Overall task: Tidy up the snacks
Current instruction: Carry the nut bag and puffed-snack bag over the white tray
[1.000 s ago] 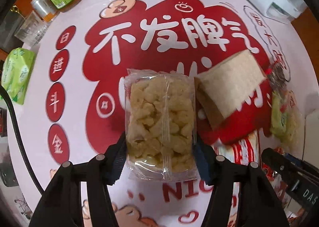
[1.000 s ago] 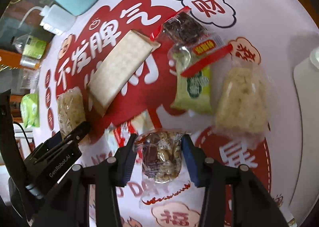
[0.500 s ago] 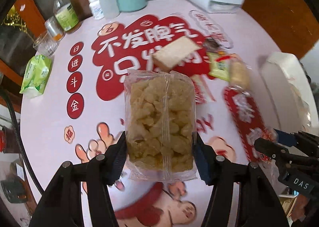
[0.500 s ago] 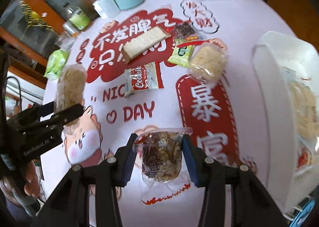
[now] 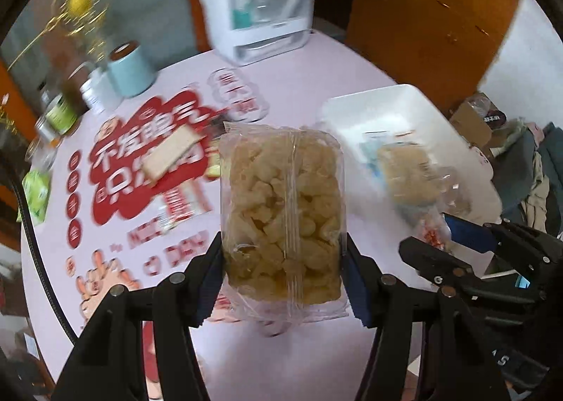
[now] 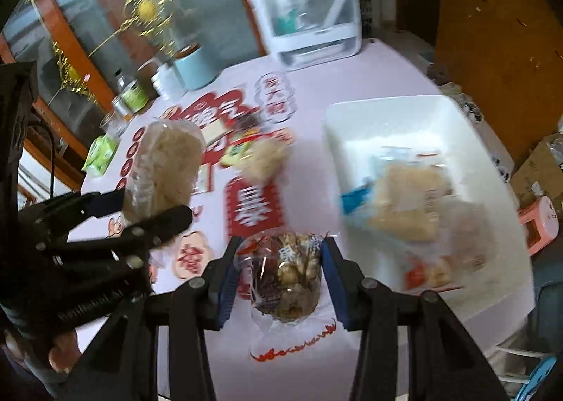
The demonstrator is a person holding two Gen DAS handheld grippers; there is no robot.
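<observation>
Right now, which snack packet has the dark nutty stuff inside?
The small clear packet gripped by the right gripper. Its filling is dark brown and nutty; the left gripper's bigger packet holds pale yellow puffs.

Your left claw [image 5: 283, 286] is a black plastic frame with two angled fingers. Each finger carries a ribbed blue pad [image 5: 356, 290] on its inner face. Round silver screw heads [image 5: 177, 278] sit at the finger joints, two on each side. A black cable [image 5: 33, 242] curves along the left edge of that view. Your right claw [image 6: 279, 281] has the same build: black fingers, blue ribbed pads, silver screws at the joints. From the right wrist view, the body of your left claw bears blurred white lettering [image 6: 89, 306] I cannot read. From the left wrist view, the side of your right claw shows partial white letters [image 5: 501, 360], cut off at the frame edge.
</observation>
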